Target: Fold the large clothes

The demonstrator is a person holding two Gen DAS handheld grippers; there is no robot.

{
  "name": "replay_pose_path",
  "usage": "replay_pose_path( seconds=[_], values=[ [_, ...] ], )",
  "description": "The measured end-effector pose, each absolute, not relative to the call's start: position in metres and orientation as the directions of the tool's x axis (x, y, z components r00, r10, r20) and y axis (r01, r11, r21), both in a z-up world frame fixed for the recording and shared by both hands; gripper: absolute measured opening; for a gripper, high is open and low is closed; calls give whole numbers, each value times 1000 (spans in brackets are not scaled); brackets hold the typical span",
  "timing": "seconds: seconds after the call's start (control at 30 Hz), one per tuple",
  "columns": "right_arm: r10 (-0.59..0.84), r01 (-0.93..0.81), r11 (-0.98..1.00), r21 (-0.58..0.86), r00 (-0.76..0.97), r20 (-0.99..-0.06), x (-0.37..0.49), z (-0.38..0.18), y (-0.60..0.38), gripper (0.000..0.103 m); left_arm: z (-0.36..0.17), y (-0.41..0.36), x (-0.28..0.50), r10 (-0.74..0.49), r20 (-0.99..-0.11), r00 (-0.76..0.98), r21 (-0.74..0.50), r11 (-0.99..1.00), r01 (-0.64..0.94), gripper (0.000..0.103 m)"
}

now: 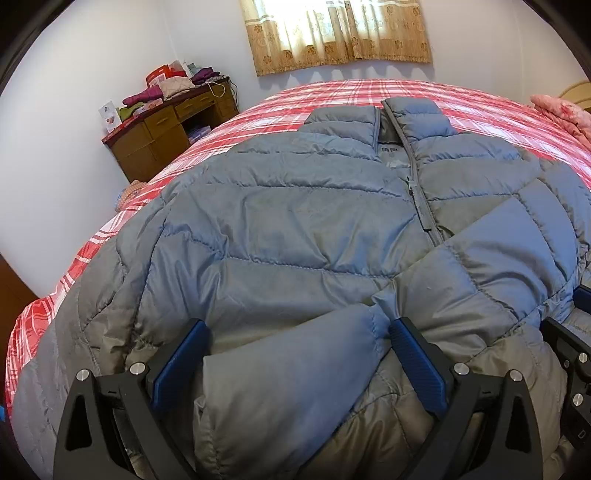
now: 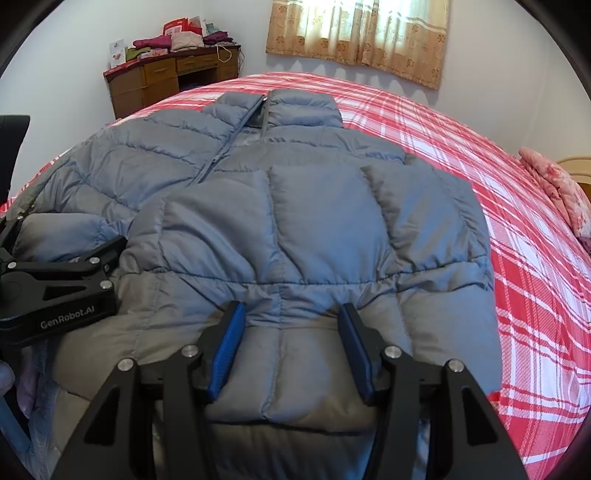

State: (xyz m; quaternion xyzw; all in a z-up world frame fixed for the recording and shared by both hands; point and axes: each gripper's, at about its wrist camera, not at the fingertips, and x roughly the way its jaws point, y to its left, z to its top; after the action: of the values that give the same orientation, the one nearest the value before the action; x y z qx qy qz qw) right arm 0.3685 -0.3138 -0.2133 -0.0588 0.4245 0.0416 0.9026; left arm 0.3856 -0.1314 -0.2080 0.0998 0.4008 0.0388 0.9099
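The grey puffer jacket (image 2: 295,221) lies lengthwise on the plaid bed (image 2: 480,147), collar toward the frame's top. The left gripper (image 1: 295,332) pinches a bunched sleeve; the right gripper (image 2: 291,314) stands spread over the hem.

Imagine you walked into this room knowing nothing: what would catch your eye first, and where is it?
A big grey puffer jacket lies spread over the red plaid bedspread, collar toward the far wall, one side folded across its front. Nearest each camera, a gripper's blue-padded fingers straddle the jacket's near edge: the left gripper around a puffy fold, the right gripper around the hem. Behind, a cluttered wooden desk fills the corner beside a curtained window.
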Motion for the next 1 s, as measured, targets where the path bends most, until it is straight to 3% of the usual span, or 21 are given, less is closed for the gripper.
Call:
replay_pose_path(
  seconds=[0.13,0.2,0.27,0.47,0.63,0.8,0.87,0.9,0.93,1.0],
  values=[
    [20,-110,992,-67,644,-764,356,-197,-321,69,-177,-117,373,116,-718,686,189,982,31,100],
    [-7,-76,993,-85,701,-713,334,-180,-327,88,-147,-96,349,76,-686,723,159,986,47,100],
    [-10,-74,993,-96,743,-669,306,-166,-332,99,-129,-68,324,74,-658,749,164,985,47,100],
    [-22,-100,984,-148,756,-655,254,-172,-332,99,-144,66,269,313,-646,696,291,944,-155,100],
    [11,-113,986,-119,769,-639,234,-172,-327,99,-158,158,220,429,-661,616,301,903,-305,100],
    [19,-104,989,-102,788,-616,235,-163,-322,99,-180,189,212,313,-765,563,157,938,-308,100],
    [20,-107,989,-105,792,-611,234,-161,-320,99,-184,185,217,279,-769,575,124,948,-294,98],
    [22,-111,988,-110,795,-606,233,-160,-319,99,-182,183,219,280,-755,593,125,949,-290,73],
    [21,-112,987,-116,800,-600,231,-159,-319,99,-182,181,222,280,-752,597,135,952,-275,38],
    [10,-104,986,-127,808,-589,229,-158,-322,99,-174,185,231,287,-749,597,143,950,-277,23]
  ],
)
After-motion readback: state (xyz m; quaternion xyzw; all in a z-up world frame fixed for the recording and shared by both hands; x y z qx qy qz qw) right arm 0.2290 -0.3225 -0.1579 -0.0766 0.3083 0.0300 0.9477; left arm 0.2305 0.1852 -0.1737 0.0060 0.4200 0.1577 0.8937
